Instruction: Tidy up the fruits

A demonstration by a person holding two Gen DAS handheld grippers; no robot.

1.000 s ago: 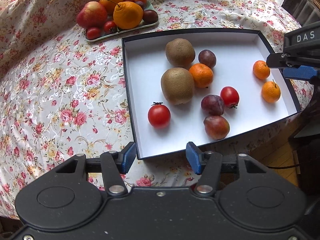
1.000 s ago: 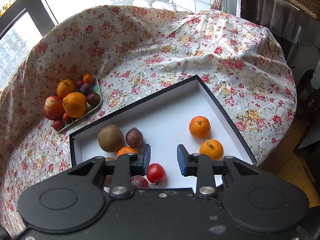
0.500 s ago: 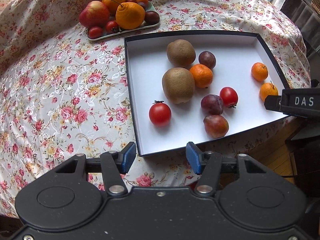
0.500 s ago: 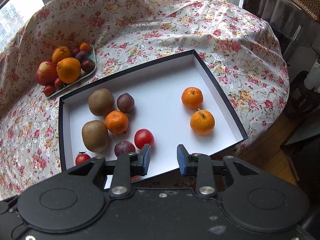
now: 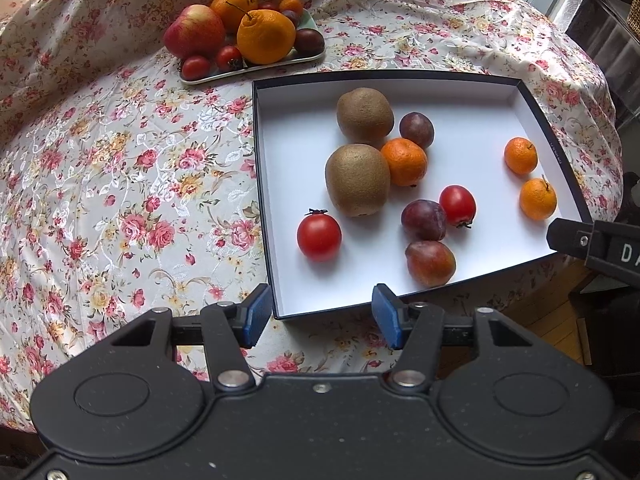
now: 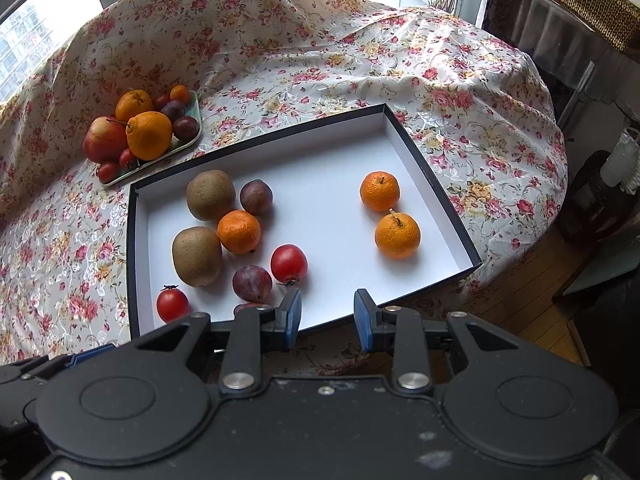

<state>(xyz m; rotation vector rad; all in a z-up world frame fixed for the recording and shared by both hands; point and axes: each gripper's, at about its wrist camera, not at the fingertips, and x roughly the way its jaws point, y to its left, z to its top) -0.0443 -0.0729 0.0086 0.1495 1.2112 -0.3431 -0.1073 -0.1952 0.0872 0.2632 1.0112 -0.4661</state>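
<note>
Resting in a shallow white-lined box [image 5: 532, 108] w/ dark rim, just ahead of both grippers' fingers, are the loose fruits: two kiwis, far one [image 5: 364, 117] and near one [image 5: 357, 185], touching or nearly so; a mandarin [image 5: 404, 161] pressed against the near kiwi's right side; a dark plum [image 5: 417, 130] just beyond that mandarin. Nearer the fingers lie a stemmed tomato [image 5: 319, 237], a second plum [image 5: 423, 219] touching a second tomato [image 5: 457, 205], and a reddish plum [image 5: 430, 262] closest to the box's front edge. Two more mandarins, far [image 6: 379, 191] and near [image 6: 397, 235], sit well apart from that cluster, twd. the box's right wall. Left gripper [image 5: 318, 316] hangs above the box's near-left corner, blue pads apart, nothing between them, no contact w/ fruit. Right gripper [image 6: 327, 316] hangs over the front rim, pads also apart w/ a narrower gap, holding nothing; the reddish plum is partly hidden behind its left finger. Beyond the box, farther from the fingers and to their left, a pale green tray [image 6: 188, 142] carries an apple [image 5: 194, 31], two large oranges, small tomatoes and dark plums, heaped together. Box and tray both rest on a floral tablecloth [image 5: 120, 184] draped over a round table; wooden floor [image 6: 516, 320] shows rt. of the cloth's edge.
</note>
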